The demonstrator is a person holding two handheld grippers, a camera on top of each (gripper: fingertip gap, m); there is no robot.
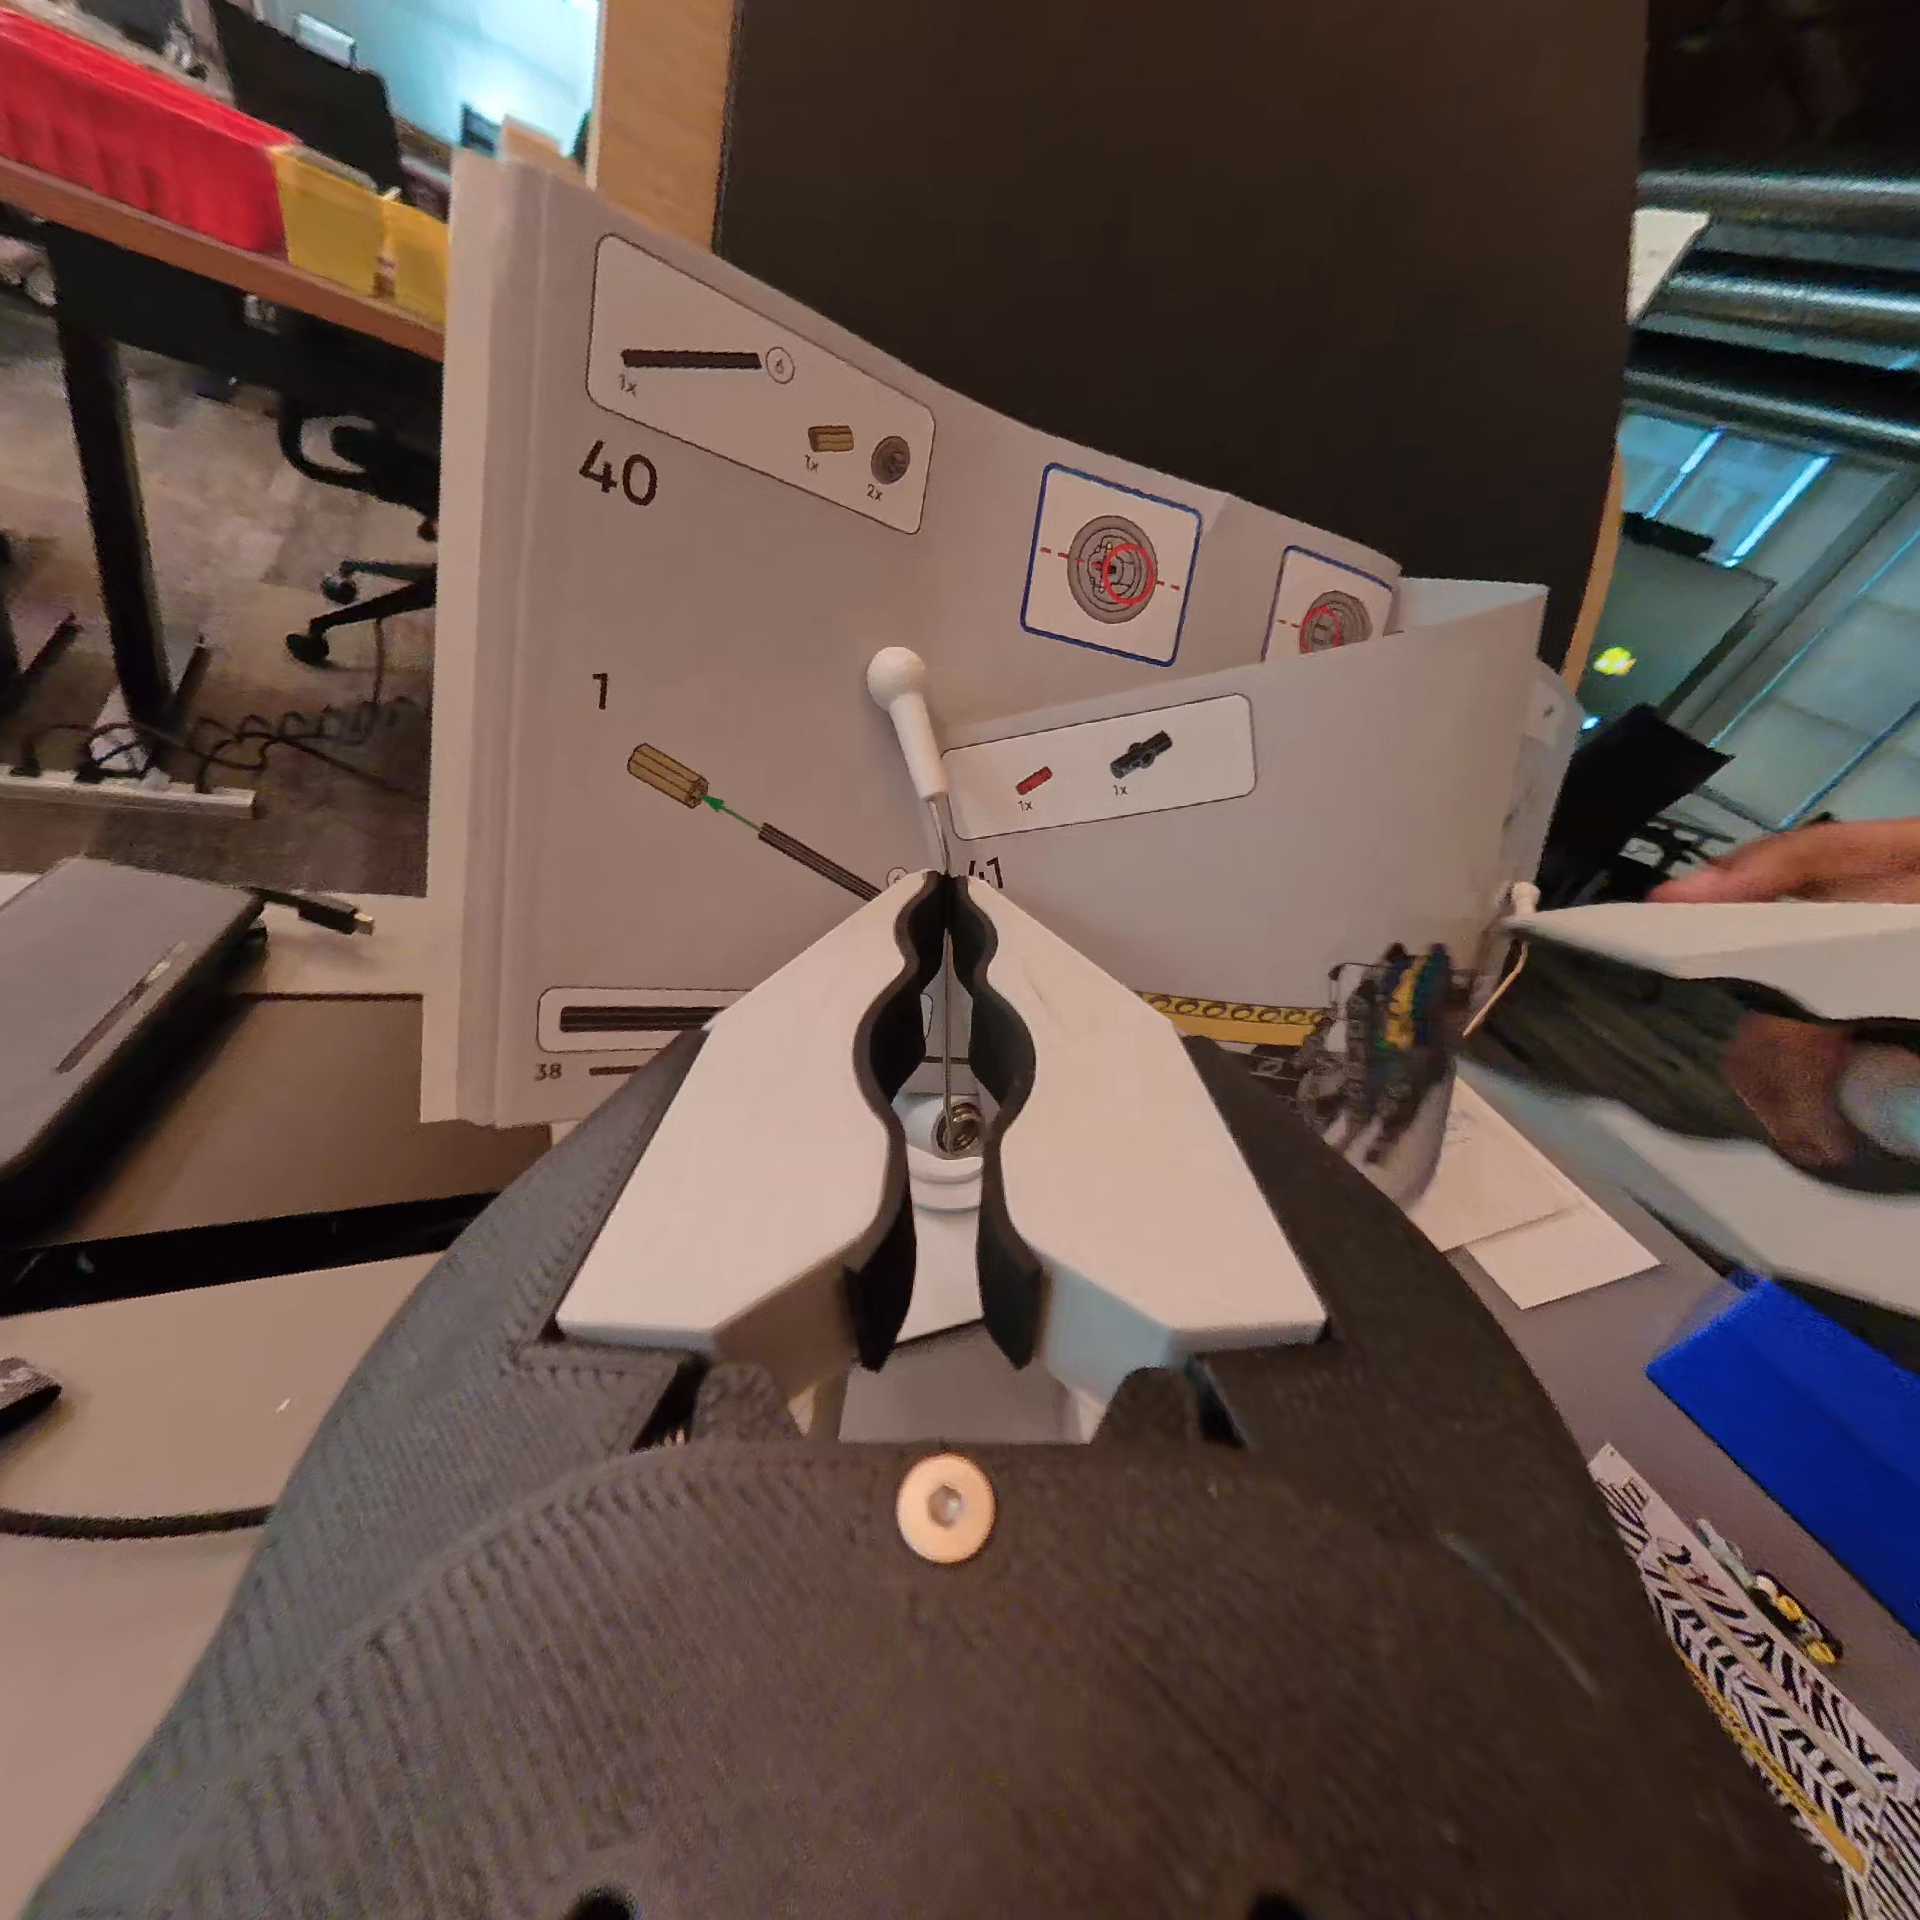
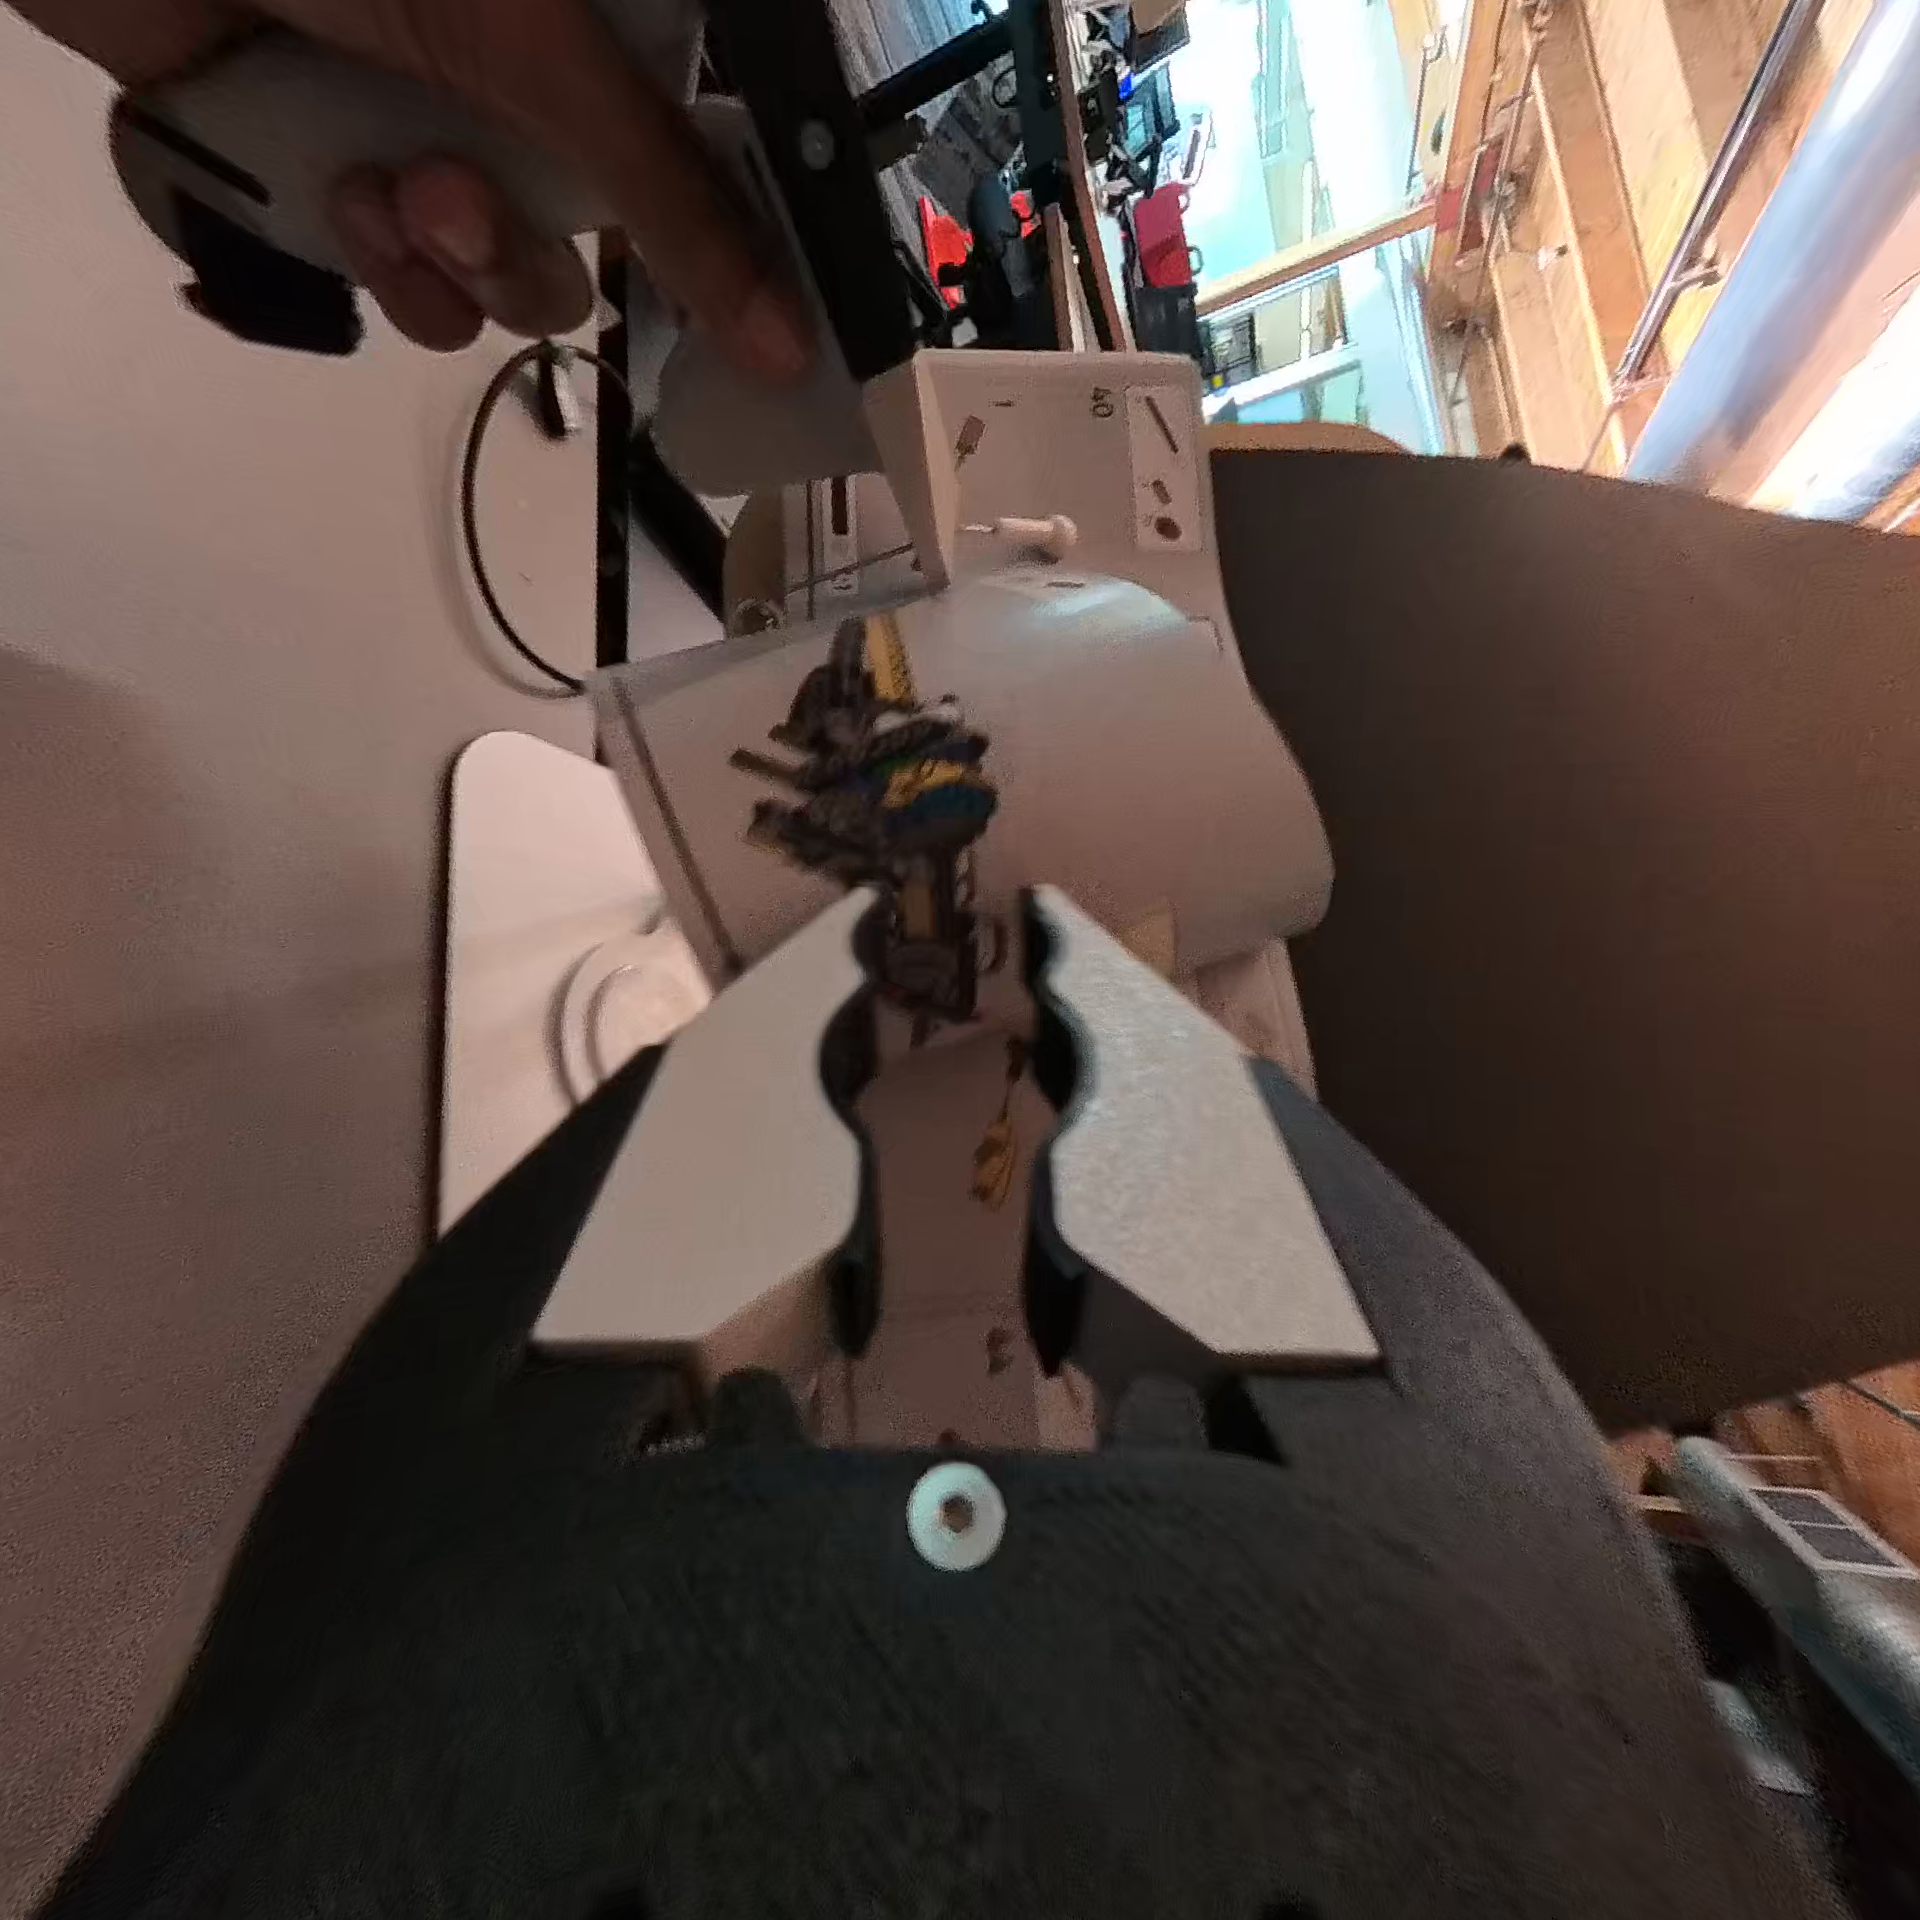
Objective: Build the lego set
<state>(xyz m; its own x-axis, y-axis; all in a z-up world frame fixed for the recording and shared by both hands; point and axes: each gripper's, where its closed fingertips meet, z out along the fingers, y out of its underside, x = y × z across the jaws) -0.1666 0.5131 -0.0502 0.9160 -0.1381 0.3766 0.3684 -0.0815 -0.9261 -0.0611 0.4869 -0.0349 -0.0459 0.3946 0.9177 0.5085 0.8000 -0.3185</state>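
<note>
The open instruction booklet (image 1: 727, 582) stands upright on a book stand. My left gripper (image 1: 948, 883) is shut on the stand's thin metal page-holder arm (image 1: 902, 707), which ends in a white knob lying against the page. The right-hand page (image 1: 1247, 914) curls forward. My right gripper (image 2: 951, 914) is open, its fingertips just in front of that curled page (image 2: 1122, 727), touching nothing that I can see. It also shows at the right edge of the left wrist view (image 1: 1704, 935), held by a hand. No loose bricks are in view.
A closed laptop (image 1: 104, 997) lies at the left. A blue bin (image 1: 1808, 1392) and a zebra-patterned sheet (image 1: 1745, 1683) sit at the right front. A dark panel (image 1: 1195, 260) stands behind the booklet. Loose papers (image 1: 1538, 1226) lie under the curled page. A black cable (image 2: 488, 540) loops on the table.
</note>
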